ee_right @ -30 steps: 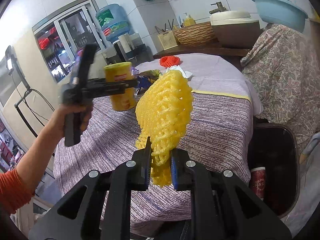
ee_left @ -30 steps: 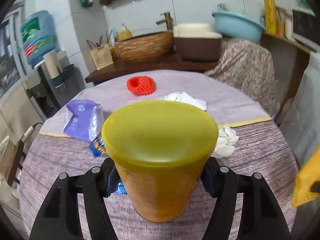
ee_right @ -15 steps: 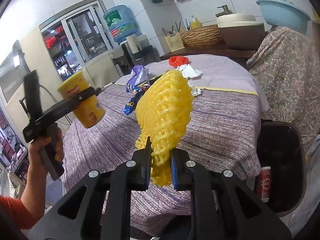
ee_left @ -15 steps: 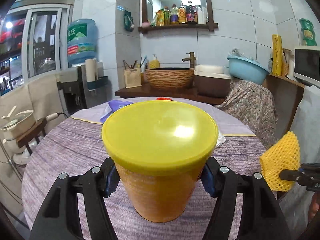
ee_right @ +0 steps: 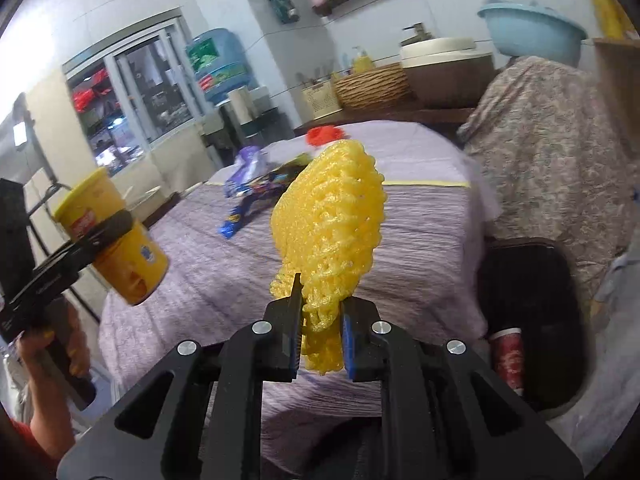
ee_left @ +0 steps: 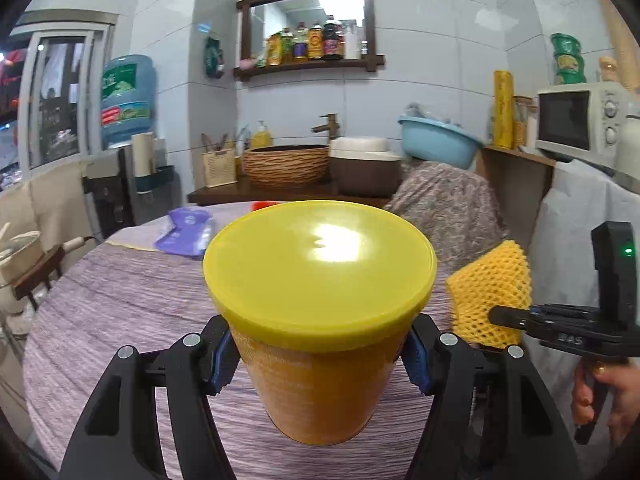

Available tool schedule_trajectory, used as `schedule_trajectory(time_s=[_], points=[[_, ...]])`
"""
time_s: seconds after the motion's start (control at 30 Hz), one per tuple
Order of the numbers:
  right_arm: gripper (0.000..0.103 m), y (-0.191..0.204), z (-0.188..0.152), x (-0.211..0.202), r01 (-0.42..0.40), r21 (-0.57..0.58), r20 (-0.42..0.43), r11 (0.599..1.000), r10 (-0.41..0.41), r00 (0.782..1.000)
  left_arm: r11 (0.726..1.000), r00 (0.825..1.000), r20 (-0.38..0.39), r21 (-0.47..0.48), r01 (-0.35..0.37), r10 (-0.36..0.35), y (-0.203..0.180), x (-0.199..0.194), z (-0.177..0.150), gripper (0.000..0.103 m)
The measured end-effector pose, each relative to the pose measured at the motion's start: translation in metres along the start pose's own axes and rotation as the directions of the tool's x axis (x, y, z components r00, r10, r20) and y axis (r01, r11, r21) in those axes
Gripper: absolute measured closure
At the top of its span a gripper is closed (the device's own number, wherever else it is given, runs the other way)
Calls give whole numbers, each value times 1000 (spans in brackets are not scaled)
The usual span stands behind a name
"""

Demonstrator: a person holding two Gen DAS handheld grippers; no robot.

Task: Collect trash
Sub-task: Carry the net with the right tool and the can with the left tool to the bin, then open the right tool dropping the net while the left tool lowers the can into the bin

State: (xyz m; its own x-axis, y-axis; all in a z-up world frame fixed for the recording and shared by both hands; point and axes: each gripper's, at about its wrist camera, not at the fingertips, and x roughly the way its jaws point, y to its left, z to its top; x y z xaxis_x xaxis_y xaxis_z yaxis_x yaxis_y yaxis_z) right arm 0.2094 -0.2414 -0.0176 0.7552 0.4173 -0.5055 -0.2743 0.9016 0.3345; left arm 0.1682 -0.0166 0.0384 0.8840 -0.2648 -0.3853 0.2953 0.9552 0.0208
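My left gripper point(ee_left: 318, 354) is shut on a yellow lidded cup point(ee_left: 320, 300) and holds it in the air over the near part of the purple-clothed round table point(ee_left: 120, 300); the cup also shows at the left of the right wrist view point(ee_right: 116, 236). My right gripper point(ee_right: 320, 344) is shut on a yellow foam fruit net point(ee_right: 332, 216), held above the table's right edge; the net shows at the right of the left wrist view point(ee_left: 490, 284). A black trash bin point(ee_right: 528, 320) stands on the floor right of the table with a red cup point(ee_right: 508, 356) inside.
On the table lie a purple wrapper point(ee_left: 184, 232), a blue snack wrapper point(ee_right: 240, 216) and a red foam net point(ee_right: 324, 134). A chair draped in floral cloth point(ee_right: 552, 168) stands behind the bin. A counter with a wicker basket point(ee_left: 286, 164) is at the back.
The left gripper has lifted the cup and swung left and lower, tilting level. The right gripper with the net has shifted towards the bin side.
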Motion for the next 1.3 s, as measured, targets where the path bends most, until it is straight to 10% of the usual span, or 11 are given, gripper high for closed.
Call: schedule_trajectory(time_s=[0.33, 0.8, 0.93, 1.3], points=[[86, -103, -14, -22, 312, 104, -27, 944, -311, 950, 977, 978, -29, 48, 207, -206, -87, 32, -6, 38], [85, -214, -74, 69, 448, 180, -315, 876, -380, 870, 948, 947, -98, 60, 312, -305, -135, 60, -16, 38], [39, -226, -80, 81, 484, 185, -329, 855, -411, 850, 943, 942, -120, 72, 324, -314, -144, 67, -18, 38], [38, -207, -78, 30, 560, 145, -214, 816, -526, 823, 908, 897, -209, 74, 413, -390, -175, 96, -31, 38]])
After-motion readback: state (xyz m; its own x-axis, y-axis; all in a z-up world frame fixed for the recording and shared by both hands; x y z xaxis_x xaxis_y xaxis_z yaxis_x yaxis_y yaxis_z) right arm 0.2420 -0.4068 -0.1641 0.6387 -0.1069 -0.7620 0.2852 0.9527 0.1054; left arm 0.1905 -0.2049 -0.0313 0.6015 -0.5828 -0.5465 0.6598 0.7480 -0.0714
